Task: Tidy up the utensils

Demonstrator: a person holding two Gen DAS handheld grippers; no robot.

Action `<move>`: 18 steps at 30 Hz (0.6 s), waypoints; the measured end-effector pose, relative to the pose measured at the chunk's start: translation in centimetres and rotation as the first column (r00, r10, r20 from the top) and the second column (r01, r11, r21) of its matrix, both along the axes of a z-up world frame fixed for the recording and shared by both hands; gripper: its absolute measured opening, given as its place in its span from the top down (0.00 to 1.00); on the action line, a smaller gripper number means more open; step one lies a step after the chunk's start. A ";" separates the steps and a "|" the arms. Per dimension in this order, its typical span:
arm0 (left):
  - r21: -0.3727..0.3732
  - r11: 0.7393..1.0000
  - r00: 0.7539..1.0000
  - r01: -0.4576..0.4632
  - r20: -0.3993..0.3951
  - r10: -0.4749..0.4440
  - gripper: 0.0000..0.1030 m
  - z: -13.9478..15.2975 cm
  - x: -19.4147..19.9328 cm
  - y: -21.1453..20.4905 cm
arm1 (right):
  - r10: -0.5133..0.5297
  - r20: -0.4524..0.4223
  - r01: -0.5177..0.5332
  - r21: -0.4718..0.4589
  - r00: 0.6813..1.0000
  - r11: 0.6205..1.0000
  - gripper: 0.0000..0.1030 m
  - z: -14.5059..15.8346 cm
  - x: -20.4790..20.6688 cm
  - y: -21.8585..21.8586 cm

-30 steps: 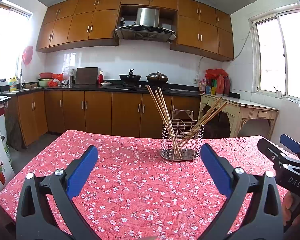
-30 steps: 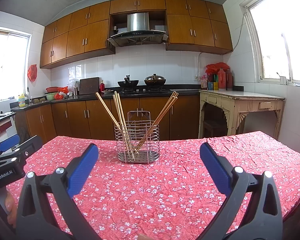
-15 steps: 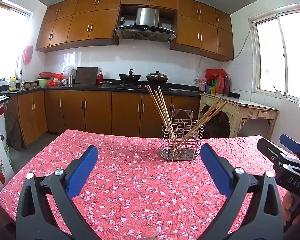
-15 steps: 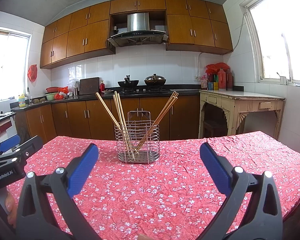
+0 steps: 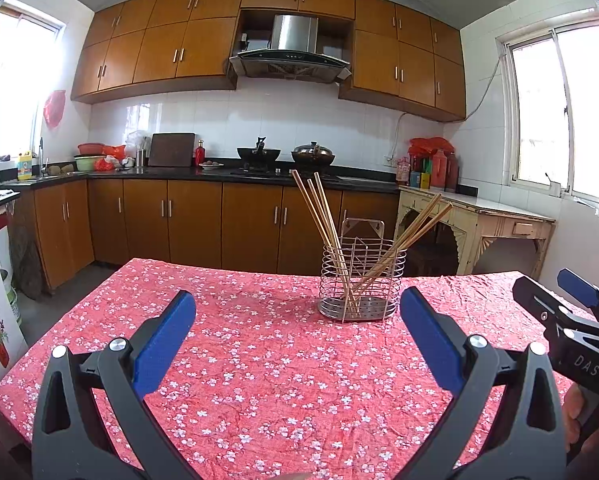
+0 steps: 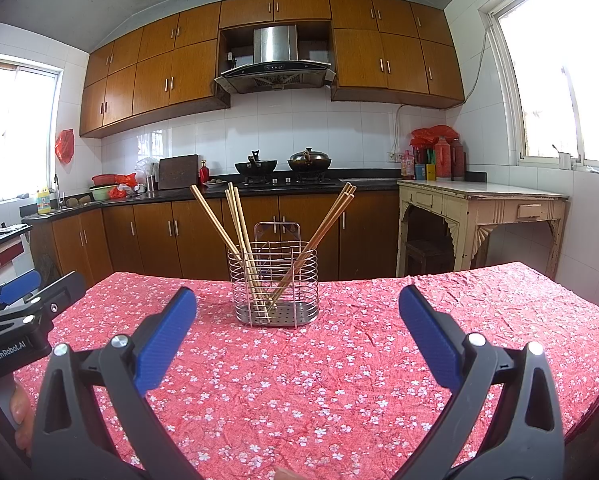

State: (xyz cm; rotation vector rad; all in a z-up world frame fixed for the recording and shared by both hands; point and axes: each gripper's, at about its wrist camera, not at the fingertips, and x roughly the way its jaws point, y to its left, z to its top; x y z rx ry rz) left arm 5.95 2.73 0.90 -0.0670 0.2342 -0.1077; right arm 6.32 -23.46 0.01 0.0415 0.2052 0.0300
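A wire utensil holder (image 5: 362, 280) (image 6: 274, 285) stands on the table's far half, covered by a red flowered cloth (image 5: 279, 368) (image 6: 339, 380). Several wooden chopsticks (image 5: 323, 232) (image 6: 239, 236) lean inside it, some to the left, some to the right. My left gripper (image 5: 295, 312) hovers open over the cloth, short of the holder, with nothing between its blue pads. The right gripper (image 6: 297, 306) is open and empty too, pointing at the holder from nearer the table's right side. Each gripper shows at the edge of the other's view.
Behind the table runs a kitchen counter (image 5: 219, 172) with woks, a cutting board and bottles, over wooden cabinets. A cream side table (image 6: 479, 200) stands at the right wall. The table's left edge (image 5: 59, 320) drops to the floor.
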 end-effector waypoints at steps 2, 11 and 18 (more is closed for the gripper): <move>-0.001 1.000 1.000 -0.001 0.001 0.001 0.02 0.0 0.0 0.1 | -0.001 0.000 0.001 0.000 1.000 1.000 0.04 0.0 0.0 0.0; 0.003 1.000 1.000 -0.003 0.005 0.003 0.02 0.0 -0.1 0.0 | 0.000 0.001 0.000 0.000 1.000 1.000 0.04 0.0 0.0 0.0; 0.005 1.000 1.000 0.001 0.007 -0.001 0.02 0.1 -0.2 -0.3 | 0.000 0.000 0.000 0.000 1.000 1.000 0.04 0.0 0.0 0.0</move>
